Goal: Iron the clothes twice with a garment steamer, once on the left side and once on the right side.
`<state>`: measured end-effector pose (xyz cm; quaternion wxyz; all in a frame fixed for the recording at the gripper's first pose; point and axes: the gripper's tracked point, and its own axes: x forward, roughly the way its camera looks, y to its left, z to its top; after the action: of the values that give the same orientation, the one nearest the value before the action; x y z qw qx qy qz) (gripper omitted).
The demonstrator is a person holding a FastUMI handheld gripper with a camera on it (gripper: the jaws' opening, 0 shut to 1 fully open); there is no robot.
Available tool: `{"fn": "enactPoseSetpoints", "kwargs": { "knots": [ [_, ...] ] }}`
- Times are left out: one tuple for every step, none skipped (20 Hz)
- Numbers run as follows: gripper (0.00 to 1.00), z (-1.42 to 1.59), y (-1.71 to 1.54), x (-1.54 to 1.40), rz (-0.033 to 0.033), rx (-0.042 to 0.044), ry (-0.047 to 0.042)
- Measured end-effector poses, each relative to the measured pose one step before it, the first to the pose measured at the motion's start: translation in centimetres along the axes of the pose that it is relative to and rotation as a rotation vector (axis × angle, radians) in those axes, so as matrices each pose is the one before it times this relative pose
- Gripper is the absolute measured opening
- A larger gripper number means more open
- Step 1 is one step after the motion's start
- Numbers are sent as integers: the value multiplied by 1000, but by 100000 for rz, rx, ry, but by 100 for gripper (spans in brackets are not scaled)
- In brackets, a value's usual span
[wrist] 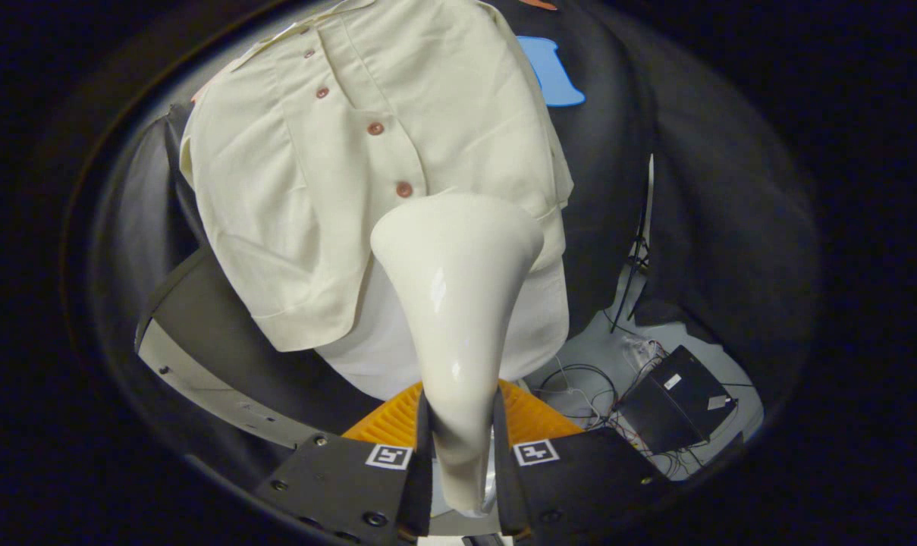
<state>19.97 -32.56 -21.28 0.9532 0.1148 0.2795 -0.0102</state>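
Booth wall behind shirt (337,189), claw (462,447) clamping steamer (458,303), seemingly touching

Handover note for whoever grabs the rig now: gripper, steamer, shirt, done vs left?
Gripper: shut on the garment steamer, both fingers clamped on its handle.
Steamer: head wide end forward, up at the cream button-up shirt, just below the lowest visible button. Contact with the fabric cannot be told.
Shirt: hanging against the booth wall, buttoned.
Done: steamer is in hand and at the shirt.
Left: how many passes are done cannot be told from this frame; confirm left side and right side.
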Motion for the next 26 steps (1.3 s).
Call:
{"fn": "enactPoseSetpoints", "kwargs": {
  "knots": [
    [35,522,441,-738,-124,-111,-1495],
    [35,648,391,-935,-268,-108,-1804],
    [35,610,528,-875,-436,-111,-1628],
    [34,772,515,-905,-233,-123,-2362],
    [34,316,728,-669,-204,-219,-906],
    [34,566,576,-815,-914,115,-1744],
    [34,560,683,-777,-774,0,-1692],
    [34,622,753,-723,-492,-686,-2011],
    [34,498,820,-731,-421,-215,-1408],
    [34,492,787,-943,-409,31,-1352],
    [34,752,1096,-1028,-14,-94,-1840],
    [34,578,885,-641,153,-230,-1517],
    [34,849,1092,-997,-96,-311,-2040],
    [34,648,960,-811,-22,-1070,-1915],
    [34,642,978,-901,158,-961,-1734],
    [34,653,1184,-910,204,-1276,-1637],
    [34,825,1202,-777,405,-993,-1624],
    [34,689,1146,-740,510,-829,-1329],
    [34,638,1199,-890,777,-987,-1264],
    [34,792,1131,-755,-72,-597,-1555],
    [34,367,947,-900,-251,-1237,-1589],
    [34,486,1086,-904,227,-985,-1798],
    [34,524,1203,-901,391,-1420,-1417],
    [34,455,1020,-807,409,-1582,-1462],
    [34,551,957,-798,103,-959,-1871],
    [34,620,877,-717,312,114,-1883]
  ]
}}
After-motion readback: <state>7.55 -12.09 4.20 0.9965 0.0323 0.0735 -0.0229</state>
